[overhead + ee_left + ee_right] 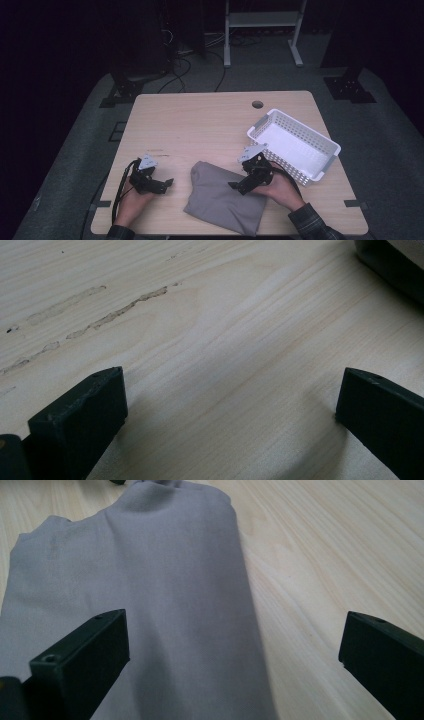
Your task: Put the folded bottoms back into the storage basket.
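lying beside the grey cloth (pixel 225 197); white basket (pixel 295 144) near the right hand-held gripper (pixel 239 186)

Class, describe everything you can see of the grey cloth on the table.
The grey cloth is soft, plain fabric, folded into a rough rectangle and lying flat on the wooden table near its front edge, left of the white basket. The right gripper, jaws open, is at its right edge; whether they touch is unclear.

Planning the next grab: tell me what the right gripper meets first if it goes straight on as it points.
Most likely the grey folded cloth: the right gripper stands open over its edge, one jaw above cloth, the other above bare table. Height above it is unclear.
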Available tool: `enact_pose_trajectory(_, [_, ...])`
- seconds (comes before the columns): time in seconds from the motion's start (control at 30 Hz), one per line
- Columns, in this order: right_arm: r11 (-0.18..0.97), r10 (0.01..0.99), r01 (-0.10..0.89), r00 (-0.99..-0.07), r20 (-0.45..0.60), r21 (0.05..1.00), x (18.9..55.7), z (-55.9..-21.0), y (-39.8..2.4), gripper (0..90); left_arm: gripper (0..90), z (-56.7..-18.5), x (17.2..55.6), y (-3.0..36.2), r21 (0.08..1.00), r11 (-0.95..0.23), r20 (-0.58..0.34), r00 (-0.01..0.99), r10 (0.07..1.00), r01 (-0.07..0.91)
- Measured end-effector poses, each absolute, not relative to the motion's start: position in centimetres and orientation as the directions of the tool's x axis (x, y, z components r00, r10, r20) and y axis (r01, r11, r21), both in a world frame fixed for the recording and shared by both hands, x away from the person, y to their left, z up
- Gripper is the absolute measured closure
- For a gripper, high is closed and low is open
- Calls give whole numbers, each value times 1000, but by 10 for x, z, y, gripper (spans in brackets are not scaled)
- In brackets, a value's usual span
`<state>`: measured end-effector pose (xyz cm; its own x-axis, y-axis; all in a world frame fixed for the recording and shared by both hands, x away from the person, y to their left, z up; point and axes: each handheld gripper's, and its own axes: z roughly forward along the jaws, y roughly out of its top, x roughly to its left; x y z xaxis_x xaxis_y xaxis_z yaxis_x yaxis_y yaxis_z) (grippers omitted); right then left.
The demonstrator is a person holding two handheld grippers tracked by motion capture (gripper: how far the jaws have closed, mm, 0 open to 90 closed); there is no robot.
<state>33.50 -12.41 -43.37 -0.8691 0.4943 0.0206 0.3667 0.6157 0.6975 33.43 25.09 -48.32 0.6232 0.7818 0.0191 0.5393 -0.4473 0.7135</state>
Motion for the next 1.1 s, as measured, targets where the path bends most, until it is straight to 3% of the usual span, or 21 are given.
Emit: enact_pose_trajectory(1.1, [717,412,333,-911,13,612,326,-472,-85,0,0,-483,334,251,714,-447,19,623,782,539])
